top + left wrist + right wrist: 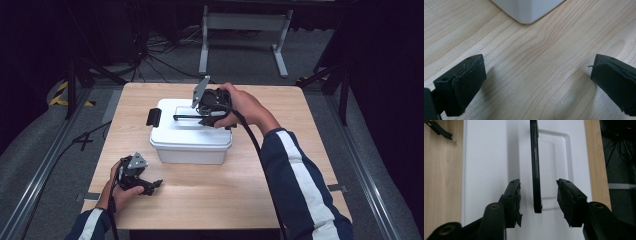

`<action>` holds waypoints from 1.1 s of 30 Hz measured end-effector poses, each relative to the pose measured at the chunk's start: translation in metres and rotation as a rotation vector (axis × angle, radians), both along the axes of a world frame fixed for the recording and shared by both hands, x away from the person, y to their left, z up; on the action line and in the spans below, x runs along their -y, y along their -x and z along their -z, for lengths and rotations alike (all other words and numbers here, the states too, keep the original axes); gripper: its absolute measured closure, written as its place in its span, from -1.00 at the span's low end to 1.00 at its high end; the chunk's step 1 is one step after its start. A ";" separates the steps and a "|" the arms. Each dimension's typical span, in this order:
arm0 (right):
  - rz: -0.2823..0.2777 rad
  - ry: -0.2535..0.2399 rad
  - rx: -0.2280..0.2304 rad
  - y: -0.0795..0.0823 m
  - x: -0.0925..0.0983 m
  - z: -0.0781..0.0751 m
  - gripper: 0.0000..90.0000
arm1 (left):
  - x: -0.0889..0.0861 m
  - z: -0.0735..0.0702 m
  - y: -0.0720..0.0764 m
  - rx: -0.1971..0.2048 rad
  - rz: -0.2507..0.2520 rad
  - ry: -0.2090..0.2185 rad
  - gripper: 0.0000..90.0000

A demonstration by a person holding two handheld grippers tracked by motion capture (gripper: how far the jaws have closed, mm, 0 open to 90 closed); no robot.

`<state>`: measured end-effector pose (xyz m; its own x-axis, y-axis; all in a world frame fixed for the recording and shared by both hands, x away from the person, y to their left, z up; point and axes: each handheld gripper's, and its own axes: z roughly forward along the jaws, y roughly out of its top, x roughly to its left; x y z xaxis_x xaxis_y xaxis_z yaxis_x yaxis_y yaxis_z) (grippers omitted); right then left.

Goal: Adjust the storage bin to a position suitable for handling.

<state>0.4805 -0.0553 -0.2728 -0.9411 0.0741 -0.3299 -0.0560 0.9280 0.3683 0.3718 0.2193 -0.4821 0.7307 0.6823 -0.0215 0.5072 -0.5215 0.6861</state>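
One white lidded box (190,135), sitting just left of centre in the high view, on the pale wooden surface (225,190). Topped by a white lid (486,157) with a recessed rectangular panel toward the upper right of the right tool view. Fitted with a thin black handle (535,170), standing up off the lid and running from the top edge of that view down to its middle. Carries a black latch (153,117) on its left end in the high view.

Right tool (539,200) over the lid, jaws parted on either side of the handle's end, small gaps to both, touching neither. Held by the right hand (245,107) at upper centre of the high view, dark sleeve with a white stripe (300,175) trailing to the lower right.

Left tool (536,82) low over bare wood, jaws spread wide, nothing between. Seen at lower left of the high view (142,182), gripped by the left hand (117,192), near the box's front corner (526,15) but apart from it.
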 end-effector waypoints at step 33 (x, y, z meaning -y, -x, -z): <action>-0.079 0.000 0.077 0.002 -0.015 -0.004 0.88 | -0.001 0.000 0.003 0.000 -0.018 -0.004 -0.99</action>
